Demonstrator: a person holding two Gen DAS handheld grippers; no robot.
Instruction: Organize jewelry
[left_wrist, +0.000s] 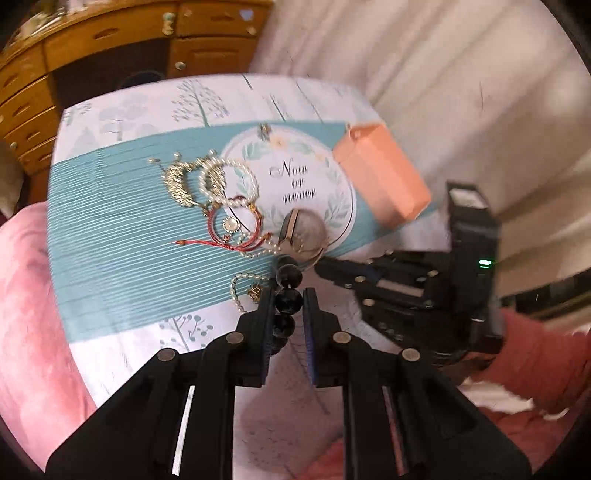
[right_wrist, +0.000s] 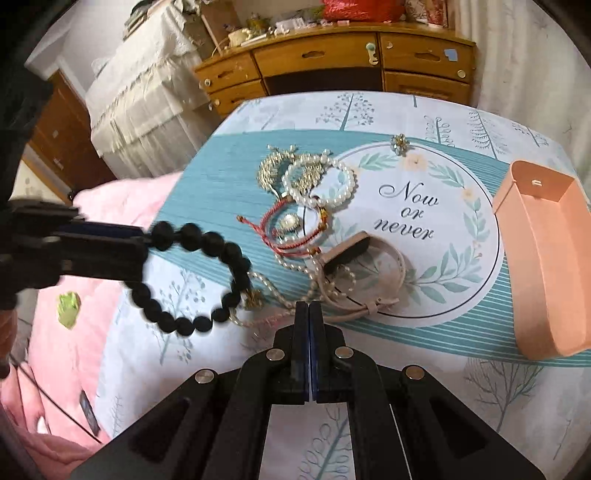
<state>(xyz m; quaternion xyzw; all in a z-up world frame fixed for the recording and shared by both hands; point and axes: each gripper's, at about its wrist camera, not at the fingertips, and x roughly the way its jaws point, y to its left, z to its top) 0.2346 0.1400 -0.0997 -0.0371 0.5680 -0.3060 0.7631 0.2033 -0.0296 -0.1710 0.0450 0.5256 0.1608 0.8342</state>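
Tree-print table (right_wrist: 406, 110), glossy black bead bracelet (right_wrist: 192, 277) clamped in left tool (left_wrist: 288, 299), right tool (right_wrist: 308, 306) closed, empty.

Black bead bracelet (right_wrist: 207, 280), peach box (right_wrist: 546, 258), teal-striped, tree-printed cloth (right_wrist: 461, 332), red cord bracelet (right_wrist: 295, 229).

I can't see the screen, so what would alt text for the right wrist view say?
The left gripper comes in from the left holding a black bead bracelet above a teal and white printed cloth. The right gripper is shut and empty in the foreground. Pearl bracelets, a red cord bracelet and a watch lie tangled beside an open peach box.
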